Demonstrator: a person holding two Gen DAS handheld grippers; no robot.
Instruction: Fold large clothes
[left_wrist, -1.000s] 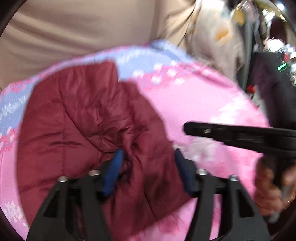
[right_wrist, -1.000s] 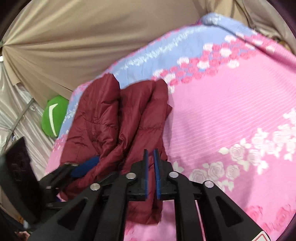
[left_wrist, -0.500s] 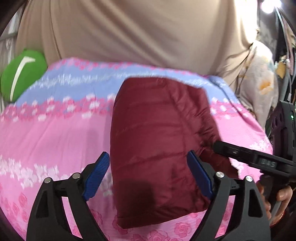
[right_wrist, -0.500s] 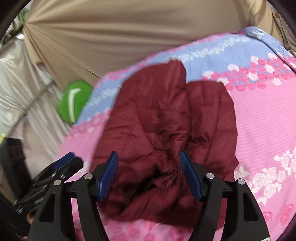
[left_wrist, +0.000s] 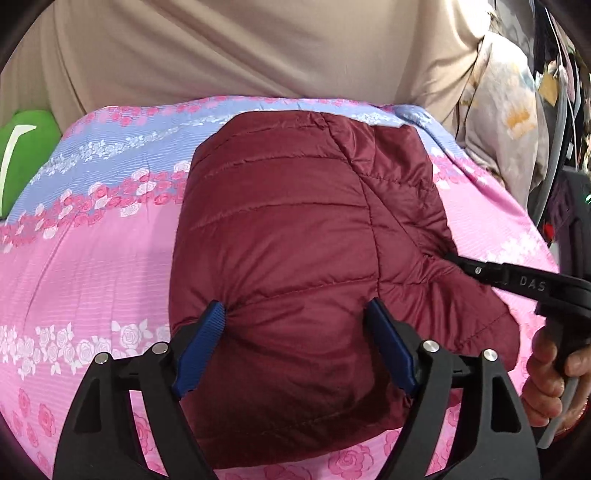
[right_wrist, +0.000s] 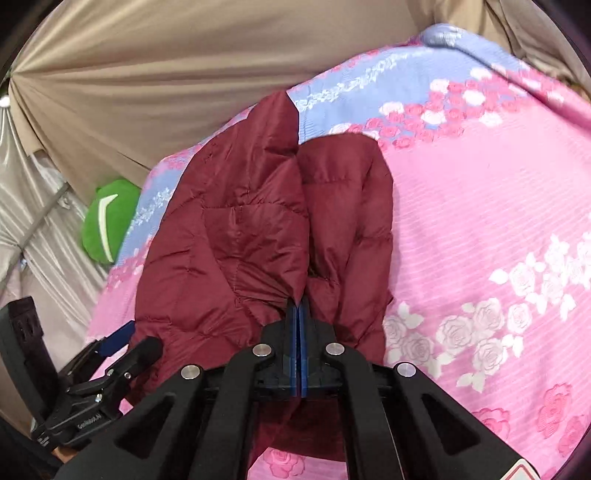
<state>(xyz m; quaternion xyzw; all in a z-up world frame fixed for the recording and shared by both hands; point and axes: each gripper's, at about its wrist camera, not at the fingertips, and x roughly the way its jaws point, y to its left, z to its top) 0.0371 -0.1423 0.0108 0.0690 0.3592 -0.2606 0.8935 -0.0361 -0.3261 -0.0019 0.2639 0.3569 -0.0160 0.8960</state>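
Jacket (left_wrist: 295, 236) — a maroon quilted puffer, already doubled into a thick bundle — lies on the pink and blue rose-print bedspread (left_wrist: 92, 258), and both tools are on its near end. The left gripper (left_wrist: 295, 332) straddles the bundle: its blue pads (left_wrist: 201, 347) stand wide, one at each flank of the padded mass, the left one dimpling the fabric where it touches, and the jaws are closing in slightly with the jacket between them. That wide stance looks chosen for bulk; a puffy fold springs back, so bracketing the whole width would hold the layers down rather than pick at one. The right gripper (right_wrist: 298, 321) does the opposite job. Its fingers are pressed together on a thin pinch of fabric at the seam where the two lobes of the jacket meet, just ahead of the fingertips, with creases radiating from the pinch. A narrow bite like this suits pulling an edge or tucking a loose flap, likely the part that bulges out toward the right tool in the left camera's view. Beyond the fingers the jacket runs away toward a beige curtain (right_wrist: 166, 74); a green cushion (right_wrist: 107, 218) sits off to the left, well apart. Slippery shell fabric could slide out of so small a pinch.
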